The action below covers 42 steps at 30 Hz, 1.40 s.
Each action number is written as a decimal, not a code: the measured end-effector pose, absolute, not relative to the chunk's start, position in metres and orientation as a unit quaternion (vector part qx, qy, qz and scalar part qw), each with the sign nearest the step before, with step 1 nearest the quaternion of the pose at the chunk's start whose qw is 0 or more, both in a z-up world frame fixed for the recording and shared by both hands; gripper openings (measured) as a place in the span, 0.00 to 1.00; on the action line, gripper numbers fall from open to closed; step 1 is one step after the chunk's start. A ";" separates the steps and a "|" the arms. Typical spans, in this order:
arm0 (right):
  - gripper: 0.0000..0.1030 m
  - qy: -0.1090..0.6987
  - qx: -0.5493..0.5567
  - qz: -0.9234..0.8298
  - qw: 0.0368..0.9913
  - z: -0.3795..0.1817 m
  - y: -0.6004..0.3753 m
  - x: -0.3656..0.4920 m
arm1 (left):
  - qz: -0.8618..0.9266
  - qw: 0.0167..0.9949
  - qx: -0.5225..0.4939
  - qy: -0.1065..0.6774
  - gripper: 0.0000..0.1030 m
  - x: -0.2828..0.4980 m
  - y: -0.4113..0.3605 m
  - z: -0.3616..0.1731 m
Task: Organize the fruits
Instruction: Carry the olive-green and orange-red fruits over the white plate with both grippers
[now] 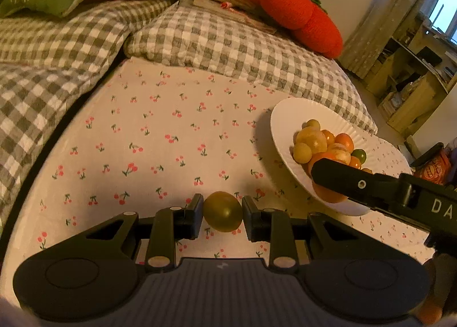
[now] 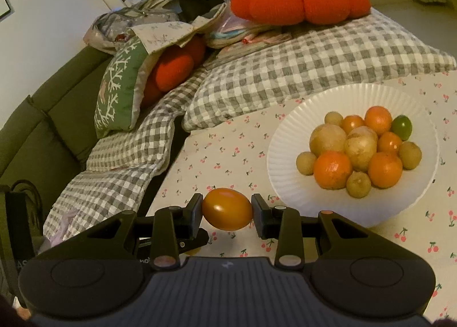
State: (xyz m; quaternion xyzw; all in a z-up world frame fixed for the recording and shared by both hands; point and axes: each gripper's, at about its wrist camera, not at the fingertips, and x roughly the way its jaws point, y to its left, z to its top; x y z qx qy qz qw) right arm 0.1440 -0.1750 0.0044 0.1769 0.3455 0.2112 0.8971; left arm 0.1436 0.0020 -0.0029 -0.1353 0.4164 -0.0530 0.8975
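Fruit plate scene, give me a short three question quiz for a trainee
1. True or false: both grippers hold a fruit.
2. What colour is the fruit in the right gripper? A green, B orange, C red.
3. Where does the fruit pile sit?

Key:
1. True: the left gripper is shut on the olive fruit.
2. B, the orange fruit.
3. On the white plate, on the cherry cloth.

fruits [image 2: 360, 149] piled on plate [image 2: 285, 155], plate on cloth [image 2: 228, 155], pillows [image 2: 285, 69] behind.
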 end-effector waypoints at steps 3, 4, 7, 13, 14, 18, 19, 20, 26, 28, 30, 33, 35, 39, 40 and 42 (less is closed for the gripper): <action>0.32 0.339 0.178 0.210 0.899 0.007 -0.179 0.145 | -0.053 0.900 -0.132 0.412 0.14 0.144 0.000 0.001; 0.32 0.338 0.177 0.208 0.901 0.007 -0.181 0.145 | -0.054 0.901 -0.132 0.411 0.14 0.144 -0.001 0.003; 0.32 0.335 0.183 0.201 0.902 0.008 -0.188 0.147 | -0.054 0.904 -0.127 0.405 0.14 0.145 -0.006 0.008; 0.32 0.326 0.197 0.191 0.904 0.012 -0.205 0.148 | -0.043 0.909 -0.112 0.399 0.14 0.150 -0.014 0.015; 0.32 0.324 0.202 0.187 0.905 0.013 -0.210 0.149 | -0.041 0.909 -0.111 0.399 0.14 0.152 -0.015 0.015; 0.32 0.313 0.220 0.163 0.909 0.015 -0.231 0.153 | -0.038 0.915 -0.102 0.388 0.14 0.161 -0.024 0.022; 0.32 0.310 0.223 0.154 0.911 0.016 -0.236 0.155 | -0.043 0.917 -0.097 0.385 0.14 0.164 -0.029 0.024; 0.32 0.306 0.227 0.145 0.913 0.015 -0.243 0.156 | -0.053 0.919 -0.094 0.380 0.14 0.168 -0.036 0.026; 0.32 0.299 0.251 0.103 0.915 0.010 -0.271 0.170 | -0.092 0.926 -0.083 0.358 0.14 0.189 -0.070 0.031; 0.32 0.301 0.254 0.098 0.914 0.007 -0.275 0.173 | -0.099 0.925 -0.080 0.357 0.14 0.197 -0.076 0.028; 0.32 0.303 0.253 0.091 0.914 0.005 -0.277 0.176 | -0.103 0.922 -0.082 0.364 0.14 0.206 -0.079 0.021; 0.32 0.302 0.239 0.076 0.920 0.003 -0.278 0.182 | -0.102 0.917 -0.088 0.376 0.14 0.219 -0.082 0.011; 0.32 0.300 0.234 0.072 0.922 0.001 -0.281 0.186 | -0.102 0.915 -0.095 0.377 0.14 0.228 -0.083 0.008; 0.32 0.298 0.244 0.071 0.920 -0.005 -0.291 0.193 | -0.113 0.915 -0.107 0.374 0.15 0.242 -0.087 0.007; 0.32 0.298 0.245 0.073 0.920 -0.006 -0.292 0.195 | -0.112 0.916 -0.104 0.371 0.15 0.244 -0.088 0.007; 0.32 0.300 0.234 0.076 0.922 -0.008 -0.289 0.198 | -0.110 0.917 -0.098 0.371 0.15 0.249 -0.090 0.004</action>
